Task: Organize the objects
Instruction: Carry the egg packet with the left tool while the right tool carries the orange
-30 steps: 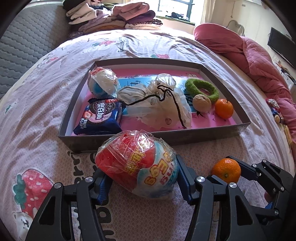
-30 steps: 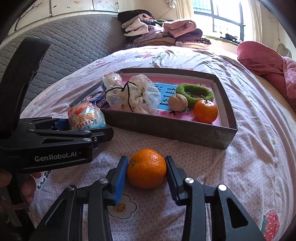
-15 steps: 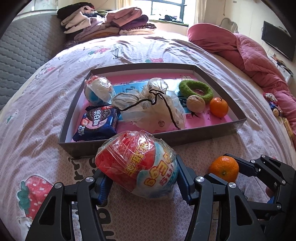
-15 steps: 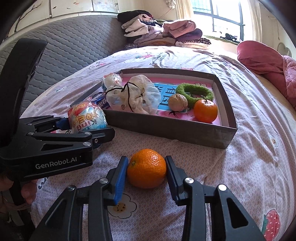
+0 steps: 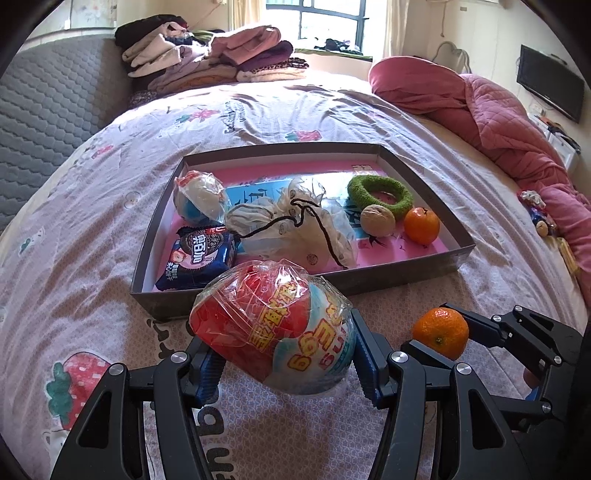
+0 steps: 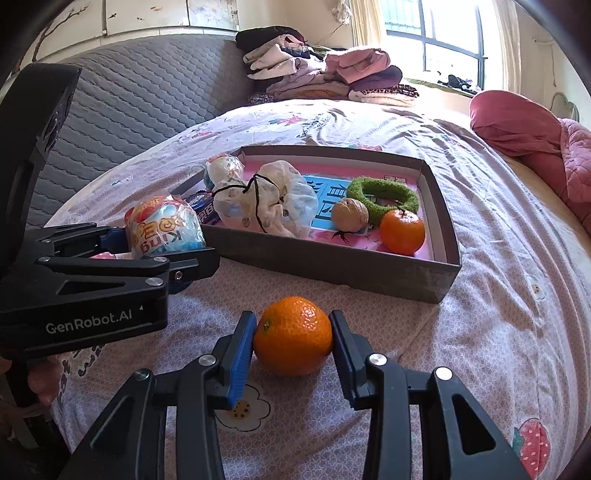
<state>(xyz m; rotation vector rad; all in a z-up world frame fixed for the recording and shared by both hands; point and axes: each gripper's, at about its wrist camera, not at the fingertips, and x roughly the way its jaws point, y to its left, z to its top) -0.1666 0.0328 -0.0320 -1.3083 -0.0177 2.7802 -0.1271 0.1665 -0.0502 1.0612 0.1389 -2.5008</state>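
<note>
Both grippers loaded, short of the box [image 5: 424,273].
Left gripper [image 5: 284,354], marked "GenRobot.AI", clamps a wrapped toy egg [image 5: 273,328]; right gripper [image 6: 291,343] pinches an orange [image 6: 293,341]; an Oreo pack [image 5: 199,254] lies beyond.

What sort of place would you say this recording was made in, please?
Most likely a home bedroom: the work surface is a bed with a printed sheet, folded clothes piled near the window, and a pink quilt.

Bright daylight from the window [image 5: 325,22] overexposes the far bedsheet [image 5: 295,96], glare on the plastic-wrapped snack [image 5: 273,325], soft shadows, sharp focus, strong fisheye bending and black corners.
</note>
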